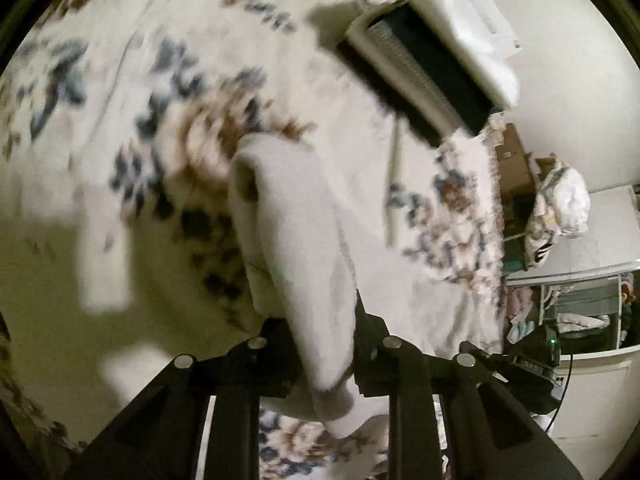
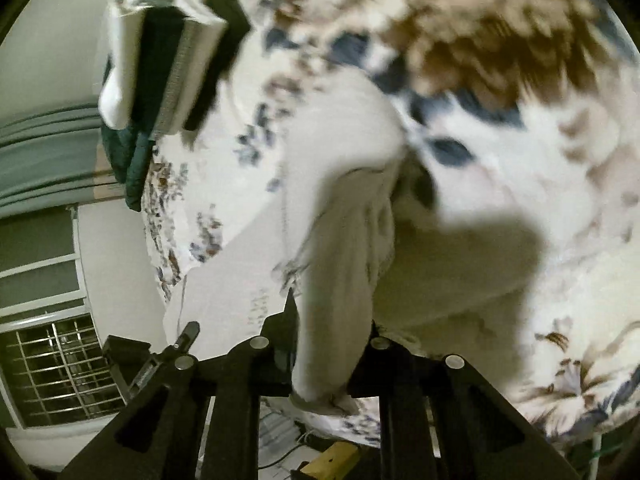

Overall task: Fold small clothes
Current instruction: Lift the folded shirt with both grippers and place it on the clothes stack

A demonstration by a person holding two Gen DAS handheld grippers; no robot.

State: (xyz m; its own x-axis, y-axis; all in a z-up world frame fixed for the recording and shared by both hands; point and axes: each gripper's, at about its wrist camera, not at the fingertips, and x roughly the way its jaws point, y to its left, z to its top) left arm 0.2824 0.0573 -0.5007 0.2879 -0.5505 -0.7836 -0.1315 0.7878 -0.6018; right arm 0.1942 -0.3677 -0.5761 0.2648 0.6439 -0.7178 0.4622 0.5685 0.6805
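From the left wrist, the left gripper [image 1: 324, 340] has its fingers [image 1: 276, 356] closed tight on a pale cloth [image 1: 288, 216], which runs out from between them and hangs over the flowered bedspread [image 1: 160, 92]. A stack of folded clothes [image 1: 432, 68] lies beyond the cloth, farther from the fingers.

From the right wrist, the right gripper [image 2: 328, 356] also pinches the cloth [image 2: 344, 264] between closed fingers [image 2: 280, 356]; the cloth stretches away from them above the bedspread [image 2: 500, 128]. The stack [image 2: 164, 56] sits beyond the cloth, to its left.
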